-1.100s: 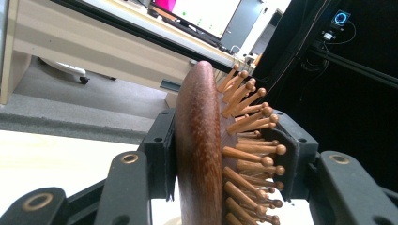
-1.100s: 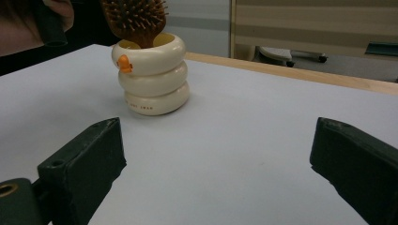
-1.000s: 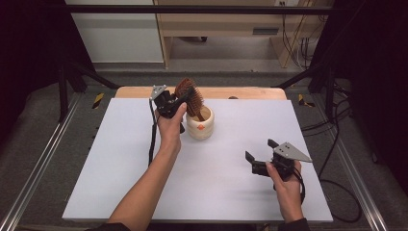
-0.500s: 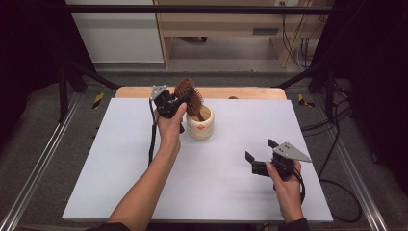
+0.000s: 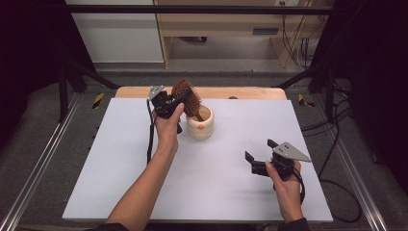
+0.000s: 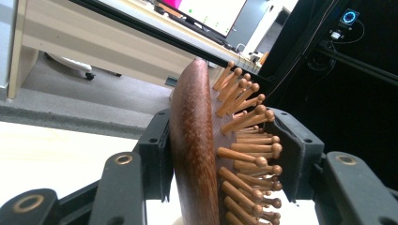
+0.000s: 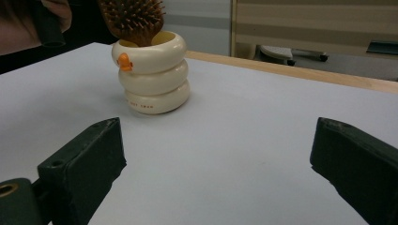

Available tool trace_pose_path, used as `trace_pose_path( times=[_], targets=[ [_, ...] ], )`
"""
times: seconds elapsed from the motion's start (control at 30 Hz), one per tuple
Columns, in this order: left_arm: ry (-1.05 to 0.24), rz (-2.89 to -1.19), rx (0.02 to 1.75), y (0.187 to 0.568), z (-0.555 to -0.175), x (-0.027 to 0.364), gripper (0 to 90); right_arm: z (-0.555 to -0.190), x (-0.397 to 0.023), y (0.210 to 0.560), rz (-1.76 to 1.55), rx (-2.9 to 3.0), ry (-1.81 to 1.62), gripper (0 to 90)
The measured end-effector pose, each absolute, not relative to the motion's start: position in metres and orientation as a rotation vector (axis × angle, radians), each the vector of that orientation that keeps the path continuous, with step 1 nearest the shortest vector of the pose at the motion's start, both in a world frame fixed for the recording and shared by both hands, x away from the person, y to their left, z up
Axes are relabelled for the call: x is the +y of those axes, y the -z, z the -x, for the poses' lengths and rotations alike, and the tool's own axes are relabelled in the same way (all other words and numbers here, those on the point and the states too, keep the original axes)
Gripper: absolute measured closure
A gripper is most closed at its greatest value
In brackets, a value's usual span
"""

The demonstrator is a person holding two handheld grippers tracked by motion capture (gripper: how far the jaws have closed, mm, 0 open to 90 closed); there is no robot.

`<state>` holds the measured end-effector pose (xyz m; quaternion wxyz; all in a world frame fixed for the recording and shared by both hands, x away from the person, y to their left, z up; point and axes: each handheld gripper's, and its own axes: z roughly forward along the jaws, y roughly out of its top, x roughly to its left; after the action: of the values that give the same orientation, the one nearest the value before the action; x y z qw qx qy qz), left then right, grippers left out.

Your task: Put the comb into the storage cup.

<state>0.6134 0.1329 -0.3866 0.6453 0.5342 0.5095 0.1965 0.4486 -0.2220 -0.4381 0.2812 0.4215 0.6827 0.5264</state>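
Note:
A brown wooden hairbrush (image 5: 186, 97) stands tilted with its handle down in a cream ringed cup (image 5: 200, 123) near the table's far middle. My left gripper (image 5: 174, 103) is shut on the brush head; in the left gripper view the brush (image 6: 206, 154) sits between the two black jaws, its bristles pointing right. The cup (image 7: 151, 72) carries a small orange mark and the brush head (image 7: 133, 18) rises out of it in the right gripper view. My right gripper (image 5: 260, 155) rests open near the table's front right, nothing between its jaws.
The white table top (image 5: 120, 159) has a wooden strip (image 5: 250, 92) along its far edge. Metal rails run along both sides. A wooden desk (image 5: 231, 24) and cables stand beyond the table. A black cable (image 5: 150, 137) trails from the left gripper.

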Motion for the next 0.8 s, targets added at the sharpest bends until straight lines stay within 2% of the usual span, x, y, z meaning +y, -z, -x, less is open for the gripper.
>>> trace_pose_path(
  times=[0.8],
  targets=[
    [-0.467,-1.227,1.155,0.3873,-0.6141,0.1331,43.8,-0.4495,-0.2224,0.4386,-1.129,1.833,-1.415,3.8]
  ],
)
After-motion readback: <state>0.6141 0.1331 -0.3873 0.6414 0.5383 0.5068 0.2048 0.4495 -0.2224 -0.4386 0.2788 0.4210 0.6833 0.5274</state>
